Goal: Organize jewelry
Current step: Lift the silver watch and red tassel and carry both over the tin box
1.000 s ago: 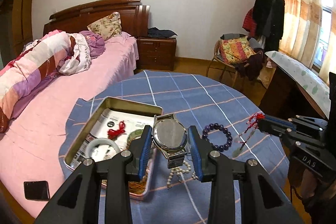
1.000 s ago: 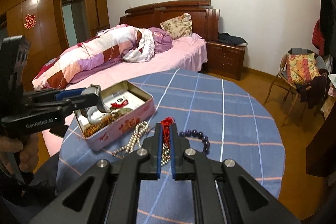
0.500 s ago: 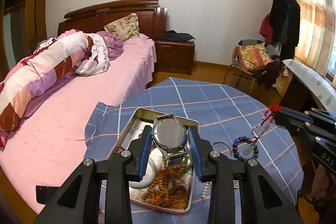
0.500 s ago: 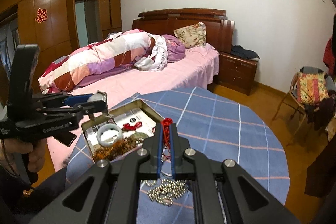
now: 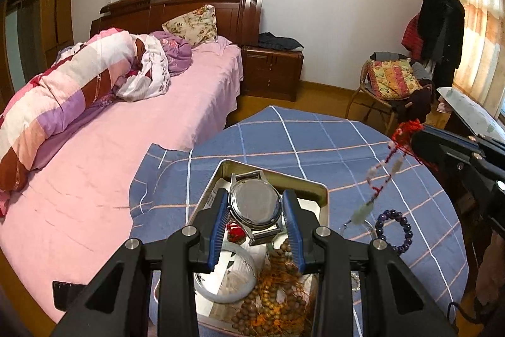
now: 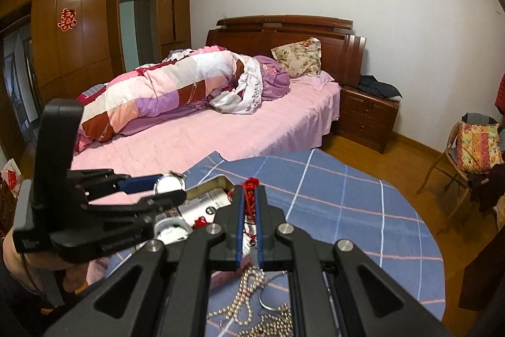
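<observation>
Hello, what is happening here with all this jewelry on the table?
A person is sorting jewelry with two handheld grippers. The left gripper holds a wristwatch by its case above an open metal tin that already contains a bangle and brown beads. The right gripper has its jaws shut on a red-corded pendant necklace, which hangs beside the tin. A purple bead bracelet lies on the blue cloth.

Bed (image 5: pixel 132 128) with pink sheet; rolled patchwork quilt (image 5: pixel 72 84) on it. Floral pillow (image 5: pixel 192 24) at its headboard. Wooden nightstand (image 5: pixel 271 71) beside bed.
</observation>
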Tool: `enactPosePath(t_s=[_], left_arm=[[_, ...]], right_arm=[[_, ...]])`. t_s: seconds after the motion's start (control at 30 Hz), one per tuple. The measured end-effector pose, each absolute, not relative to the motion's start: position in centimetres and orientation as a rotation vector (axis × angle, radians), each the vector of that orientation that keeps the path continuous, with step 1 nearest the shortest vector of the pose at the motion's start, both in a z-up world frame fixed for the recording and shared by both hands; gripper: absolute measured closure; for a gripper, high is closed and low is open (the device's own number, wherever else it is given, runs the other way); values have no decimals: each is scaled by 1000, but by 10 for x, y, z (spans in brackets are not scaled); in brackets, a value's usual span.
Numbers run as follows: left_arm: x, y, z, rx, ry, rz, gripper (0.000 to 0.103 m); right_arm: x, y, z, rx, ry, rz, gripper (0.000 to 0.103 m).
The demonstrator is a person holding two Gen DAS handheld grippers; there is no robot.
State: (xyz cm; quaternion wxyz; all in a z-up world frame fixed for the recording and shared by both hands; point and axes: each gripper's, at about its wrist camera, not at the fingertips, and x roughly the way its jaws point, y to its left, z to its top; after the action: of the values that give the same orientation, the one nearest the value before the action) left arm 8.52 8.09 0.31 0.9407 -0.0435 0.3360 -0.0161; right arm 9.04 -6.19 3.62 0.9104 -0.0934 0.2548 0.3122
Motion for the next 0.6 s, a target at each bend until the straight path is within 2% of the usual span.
enactPosePath(t_s=[0.6], left_arm=[[127,89,-24,-85,777,-44,68]], right_arm=[[133,-30,3,-212,599,604,94]])
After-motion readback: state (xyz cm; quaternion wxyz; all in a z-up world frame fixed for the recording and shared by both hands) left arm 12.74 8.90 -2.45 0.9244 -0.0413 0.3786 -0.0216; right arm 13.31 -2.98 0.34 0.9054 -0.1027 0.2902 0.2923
